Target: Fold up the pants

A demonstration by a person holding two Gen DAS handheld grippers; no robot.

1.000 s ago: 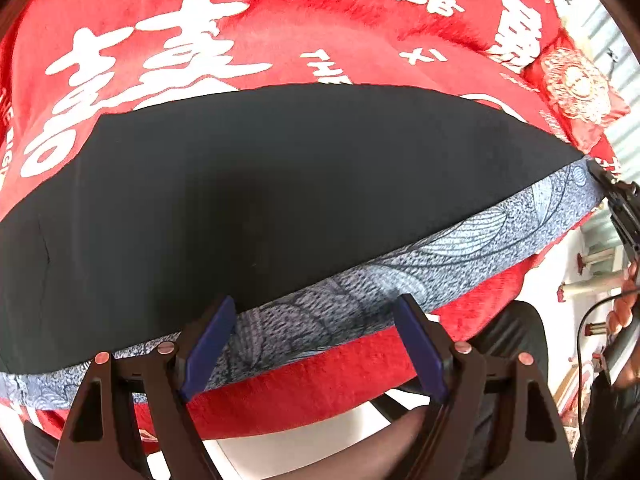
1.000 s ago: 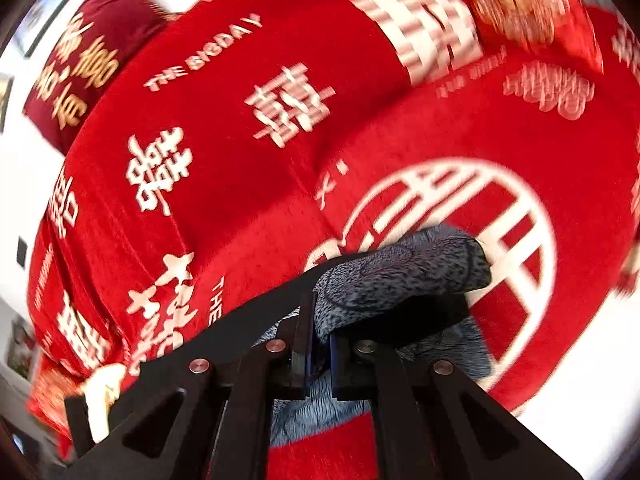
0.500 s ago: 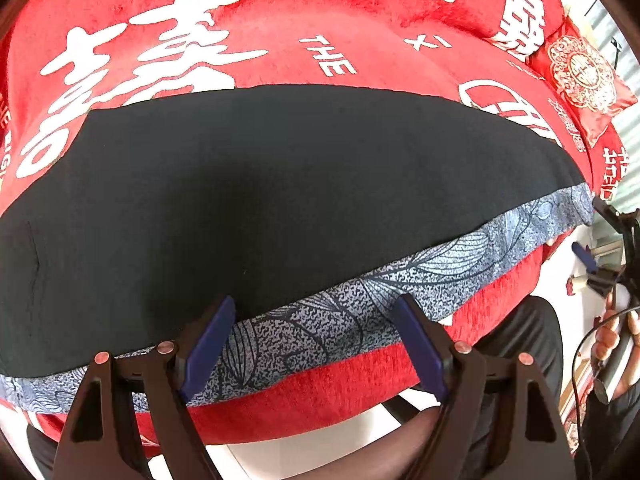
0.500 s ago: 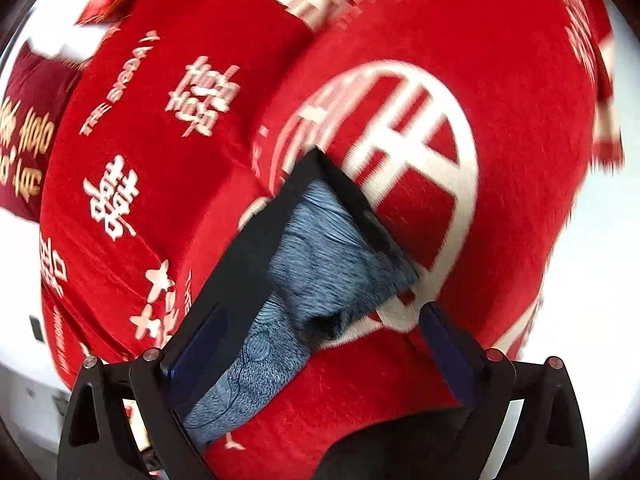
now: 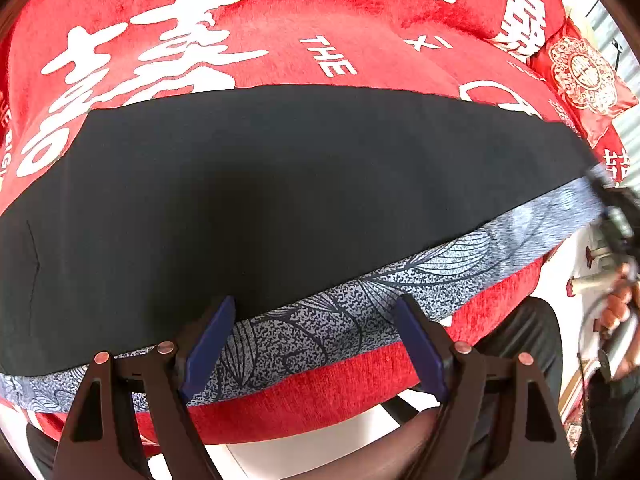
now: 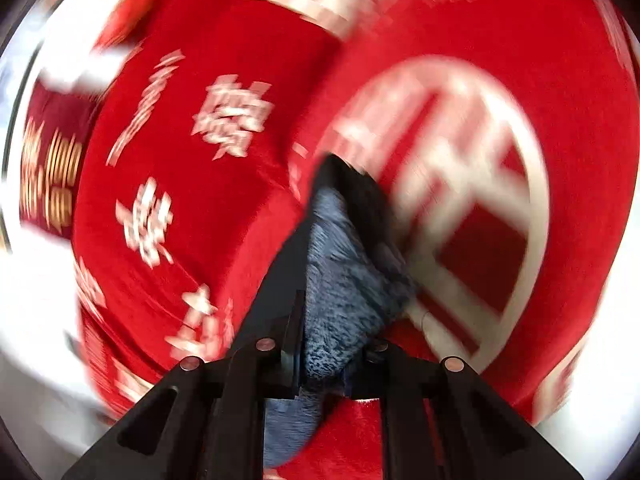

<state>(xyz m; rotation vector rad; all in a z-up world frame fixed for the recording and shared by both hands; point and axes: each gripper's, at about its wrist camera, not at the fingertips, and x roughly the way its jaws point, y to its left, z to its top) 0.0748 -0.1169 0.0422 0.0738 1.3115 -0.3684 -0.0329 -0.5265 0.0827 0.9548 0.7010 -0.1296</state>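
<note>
The pants [image 5: 280, 208] lie flat across a red cover: a wide black panel with a blue-grey leaf-patterned band [image 5: 400, 292] along the near edge. My left gripper [image 5: 316, 344] is open, its blue pads either side of that band, holding nothing. In the blurred right wrist view, my right gripper [image 6: 324, 364] is shut on the pants' patterned end [image 6: 340, 280], which bunches up between the fingers. The right gripper also shows in the left wrist view [image 5: 616, 216] at the band's far right end.
The red cover [image 5: 280, 20] with white characters drapes over the whole surface. A red embroidered cushion [image 5: 584, 76] lies at the far right. White floor [image 5: 304, 452] and a person's dark-clothed legs [image 5: 524, 340] are below the near edge.
My right gripper, open half a second ago, has closed on the patterned end of the pants and is moving fast. My left gripper stays open over the band.
</note>
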